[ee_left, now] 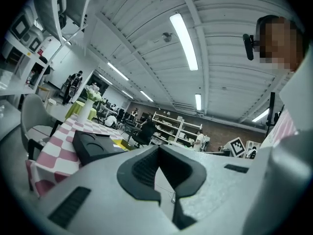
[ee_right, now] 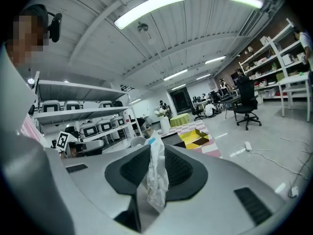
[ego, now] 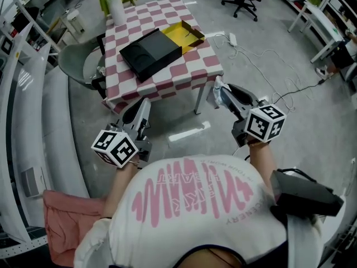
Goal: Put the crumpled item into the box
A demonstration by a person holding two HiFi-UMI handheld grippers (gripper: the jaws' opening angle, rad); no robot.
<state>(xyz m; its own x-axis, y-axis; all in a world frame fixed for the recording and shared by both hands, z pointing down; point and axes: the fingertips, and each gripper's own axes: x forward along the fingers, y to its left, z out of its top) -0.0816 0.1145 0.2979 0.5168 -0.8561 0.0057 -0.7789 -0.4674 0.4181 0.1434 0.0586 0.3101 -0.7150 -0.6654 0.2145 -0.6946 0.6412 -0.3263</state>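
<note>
Two tools over the floor, short of the bench. Right tool [ego: 222, 94] pinches the white crumpled item [ee_right: 156, 177] between its pads, the item sticking up past the tips. Left tool [ego: 144, 106] pressed together, nothing in it. Ahead of both, checkered bench [ego: 189, 66]: black tray [ego: 150, 52] nearer, open yellow box [ego: 187, 34] just beyond it

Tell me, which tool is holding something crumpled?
The right tool: a crumpled white wrapper is pinched between its jaws. The left tool has nothing between its jaws.
</note>
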